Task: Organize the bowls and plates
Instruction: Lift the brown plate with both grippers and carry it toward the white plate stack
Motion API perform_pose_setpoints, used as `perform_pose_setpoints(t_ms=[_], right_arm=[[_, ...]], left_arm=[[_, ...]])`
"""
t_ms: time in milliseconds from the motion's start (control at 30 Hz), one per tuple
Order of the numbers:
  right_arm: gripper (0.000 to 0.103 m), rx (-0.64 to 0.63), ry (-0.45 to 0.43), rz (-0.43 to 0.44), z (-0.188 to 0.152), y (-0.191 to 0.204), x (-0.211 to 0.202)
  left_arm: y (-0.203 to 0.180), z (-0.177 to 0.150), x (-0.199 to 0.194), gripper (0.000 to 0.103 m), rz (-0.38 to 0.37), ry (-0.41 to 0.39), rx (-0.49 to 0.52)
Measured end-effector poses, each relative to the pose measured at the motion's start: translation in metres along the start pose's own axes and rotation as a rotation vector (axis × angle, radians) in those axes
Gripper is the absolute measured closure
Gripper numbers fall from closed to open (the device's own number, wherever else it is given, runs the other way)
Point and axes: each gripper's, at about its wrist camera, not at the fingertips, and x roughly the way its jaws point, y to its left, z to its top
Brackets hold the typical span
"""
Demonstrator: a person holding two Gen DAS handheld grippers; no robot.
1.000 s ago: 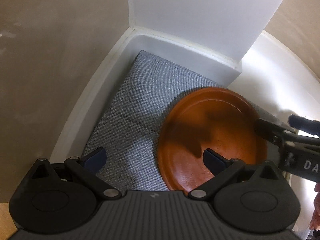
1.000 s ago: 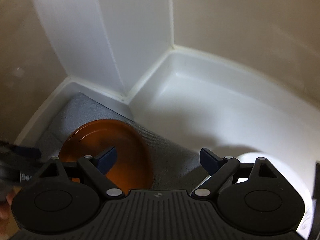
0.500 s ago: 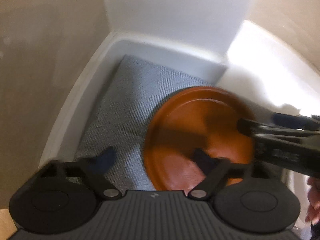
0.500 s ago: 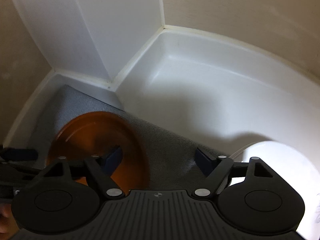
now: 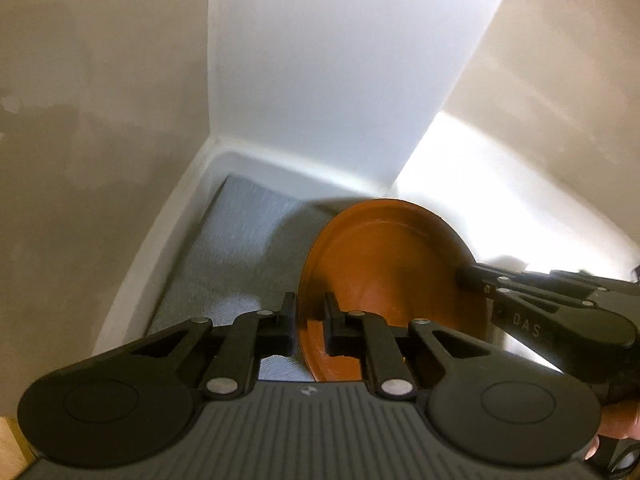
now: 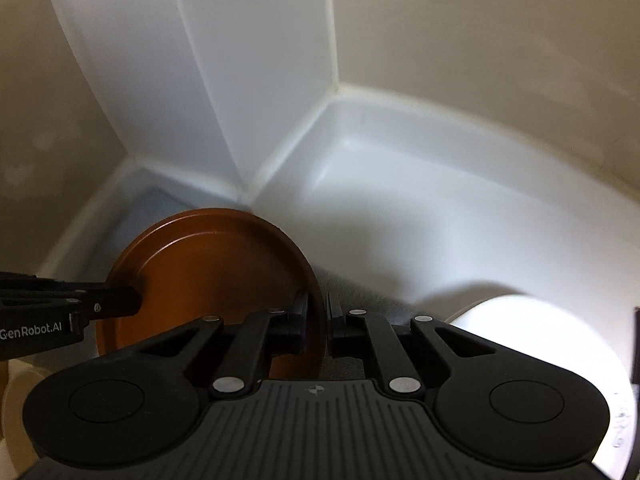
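Orange plate [image 5: 384, 276] pinched at opposite rims by left claw [image 5: 310, 320] and right claw [image 6: 323, 324], grey mat [image 5: 236, 256] laid on white shelf [image 6: 420, 200], beige walls [image 5: 88, 100]

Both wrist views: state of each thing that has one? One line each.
Plate: orange, tilted on edge over the grey mat, pinched at two rim spots.
Left tongs: shut on the plate's near rim.
Right tongs: shut on the plate's rim.
Mat: flat in the white tray, partly under the plate.
White dish: sitting at right, untouched.
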Motion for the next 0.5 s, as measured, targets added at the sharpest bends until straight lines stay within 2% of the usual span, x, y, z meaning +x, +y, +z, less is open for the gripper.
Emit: perform_pose_setpoints(t_ms=[133, 267, 500], right_arm=[[0.094, 0.029, -0.063, 0.004, -0.003, -0.004, -0.032], [0.094, 0.057, -0.124, 0.004, -0.013, -0.008, -0.069], [0.094, 0.1, -0.2, -0.022, -0.058, -0.012, -0.136]], left_arm=[[-0.011, 0.003, -0.023, 0.09, -0.038, -0.044, 0.009], [-0.024, -0.007, -0.057, 0.09, -0.07, -0.098, 0.051], [-0.049, -0.038, -0.107, 0.092, -0.155, -0.144, 0.13]])
